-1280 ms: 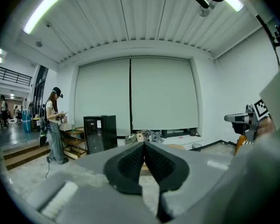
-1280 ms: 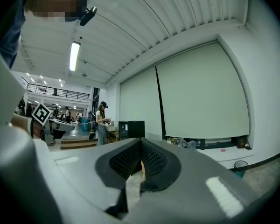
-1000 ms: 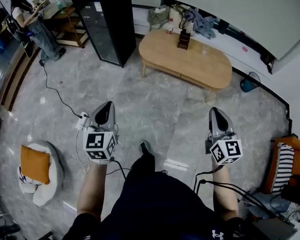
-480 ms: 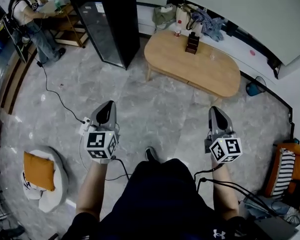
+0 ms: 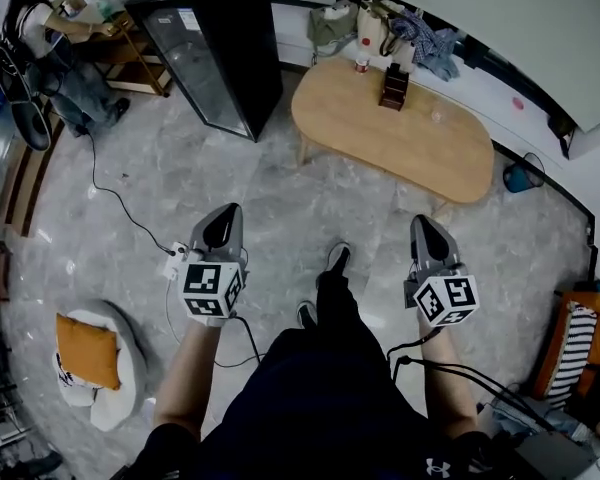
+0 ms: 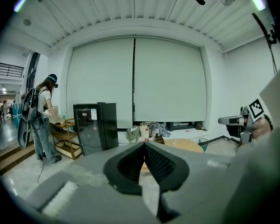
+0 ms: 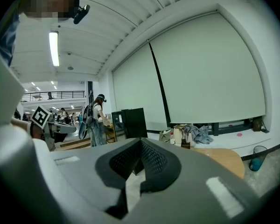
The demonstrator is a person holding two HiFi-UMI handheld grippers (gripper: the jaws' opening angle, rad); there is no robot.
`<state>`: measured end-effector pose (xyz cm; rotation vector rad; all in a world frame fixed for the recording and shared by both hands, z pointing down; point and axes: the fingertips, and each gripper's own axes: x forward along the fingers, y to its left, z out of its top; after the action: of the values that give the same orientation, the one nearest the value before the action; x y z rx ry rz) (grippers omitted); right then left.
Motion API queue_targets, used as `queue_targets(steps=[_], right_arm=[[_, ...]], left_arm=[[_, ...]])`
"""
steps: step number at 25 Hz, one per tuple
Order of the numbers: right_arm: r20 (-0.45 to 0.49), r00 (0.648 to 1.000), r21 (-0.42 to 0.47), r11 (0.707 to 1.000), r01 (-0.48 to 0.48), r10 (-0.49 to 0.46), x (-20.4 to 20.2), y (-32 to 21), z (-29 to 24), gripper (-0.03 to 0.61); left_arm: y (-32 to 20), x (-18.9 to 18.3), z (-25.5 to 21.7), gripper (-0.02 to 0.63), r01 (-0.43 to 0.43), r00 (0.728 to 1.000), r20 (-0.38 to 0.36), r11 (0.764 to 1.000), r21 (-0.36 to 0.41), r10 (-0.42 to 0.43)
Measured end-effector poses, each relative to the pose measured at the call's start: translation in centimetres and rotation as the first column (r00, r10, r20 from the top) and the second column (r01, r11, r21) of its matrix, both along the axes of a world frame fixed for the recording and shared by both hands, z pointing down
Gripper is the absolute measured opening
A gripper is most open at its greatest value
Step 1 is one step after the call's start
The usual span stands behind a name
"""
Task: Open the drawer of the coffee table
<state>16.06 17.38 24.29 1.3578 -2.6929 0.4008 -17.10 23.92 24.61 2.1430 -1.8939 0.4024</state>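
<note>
I hold my left gripper (image 5: 223, 228) and right gripper (image 5: 426, 234) with jaws together, empty, since the coffee table (image 5: 420, 143) stands well ahead across the floor; I see no drawer yet.

Head cam sat up high and looked steeply down past the person's legs (image 5: 325, 388) at the floor (image 5: 280, 198), with the left gripper (image 5: 223, 220) and right gripper (image 5: 423, 228) close below it and the coffee table (image 5: 390, 133) farther off. Each gripper cam rode right behind its own jaws, low, facing roughly level across the room. All three caught the table and the black cabinet (image 5: 215, 48), and each gripper cam glimpsed the other gripper at its edge.
</note>
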Motion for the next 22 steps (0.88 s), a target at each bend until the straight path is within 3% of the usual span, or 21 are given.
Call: queue_targets(steps=[5, 11, 17, 22], right_arm=[[0.025, 1.0, 0.008, 1.0, 0.013, -0.013, -2.0, -7.3, 0.2, 0.003], [0.034, 0.999, 0.013, 0.999, 0.032, -0.033, -3.9, -17.1, 0.1, 0.003], [0.0, 0.999, 0.019, 0.999, 0.033, -0.033, -3.1, -24.7, 1.1, 0.003], [-0.028, 0.999, 0.013, 1.0, 0.02, -0.02, -2.1, -28.1, 3.0, 0.003]], left_arm=[[-6.0, -2.3, 0.0, 0.003, 0.035, 0.999, 0.015, 0.999, -0.002, -0.035], [-14.8, -4.5, -0.7, 0.003, 0.082, 0.994, 0.067, 0.995, 0.059, -0.085], [-21.9, -4.1, 1.3, 0.003, 0.044, 0.995, 0.085, 0.998, 0.042, -0.048], [-25.4, -3.8, 4.7, 0.003, -0.014, 0.995, 0.098, 1.0, -0.025, 0.016]])
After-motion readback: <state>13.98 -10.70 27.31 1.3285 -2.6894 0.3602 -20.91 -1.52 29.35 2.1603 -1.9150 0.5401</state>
